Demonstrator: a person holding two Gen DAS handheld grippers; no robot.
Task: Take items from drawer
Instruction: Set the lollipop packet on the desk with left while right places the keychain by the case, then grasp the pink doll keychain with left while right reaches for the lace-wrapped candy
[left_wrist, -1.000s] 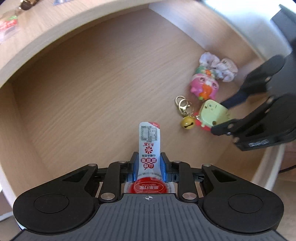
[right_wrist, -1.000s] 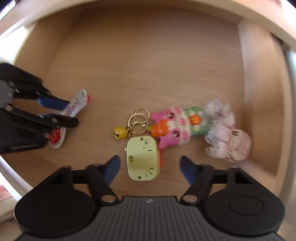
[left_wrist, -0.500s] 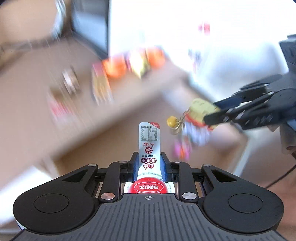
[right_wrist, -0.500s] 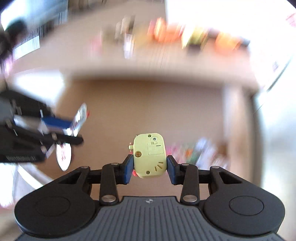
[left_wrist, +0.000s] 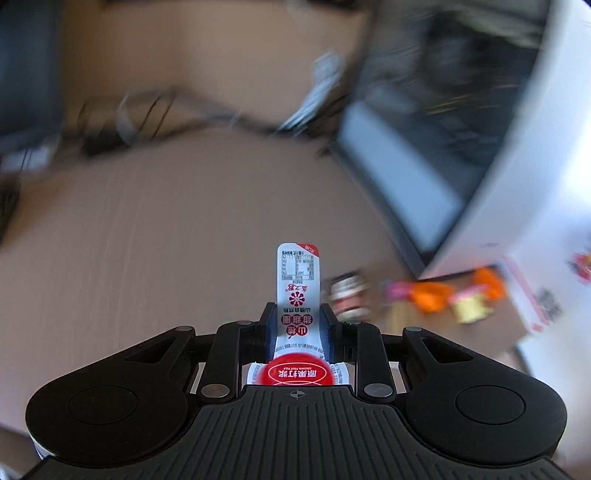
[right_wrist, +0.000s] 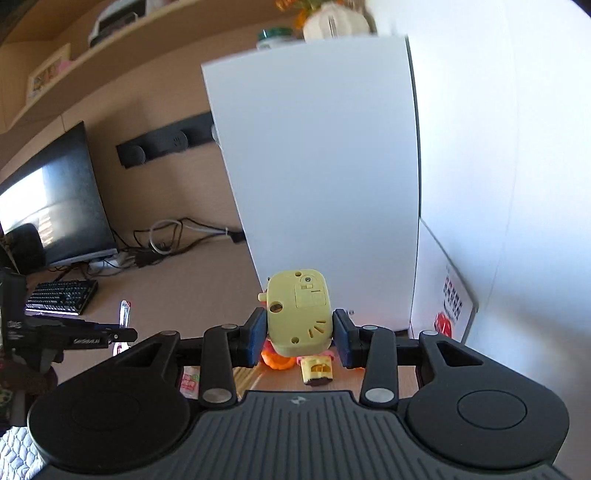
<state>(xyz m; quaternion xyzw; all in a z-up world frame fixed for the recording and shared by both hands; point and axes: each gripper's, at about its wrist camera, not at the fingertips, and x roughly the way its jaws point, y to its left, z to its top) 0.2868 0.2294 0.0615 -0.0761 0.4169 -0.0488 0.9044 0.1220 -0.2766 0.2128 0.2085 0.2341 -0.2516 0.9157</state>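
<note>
Both my grippers have lifted from the drawer to above the table (right_wrist: 207, 288). Left gripper (left_wrist: 297, 325) jaws grasp the snack sachet (left_wrist: 297, 284); right gripper (right_wrist: 300, 334) jaws, having just closed, clench the yellow toy (right_wrist: 298, 310). I'd lower both gently beside the orange items (left_wrist: 432, 295), probably earlier-placed ones; that view is blurred.

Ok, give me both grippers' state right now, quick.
Left gripper: shut on the red-and-white snack packet.
Right gripper: its jaws have just been closing and are shut on the yellow toy.

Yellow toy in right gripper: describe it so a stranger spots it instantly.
Find the tall white panel on the desk; in front of it, the right gripper clamps the yellow toy. It's a pale yellow rounded plastic block, screw holes and hatch facing the camera, unlike the orange toy below.
</note>
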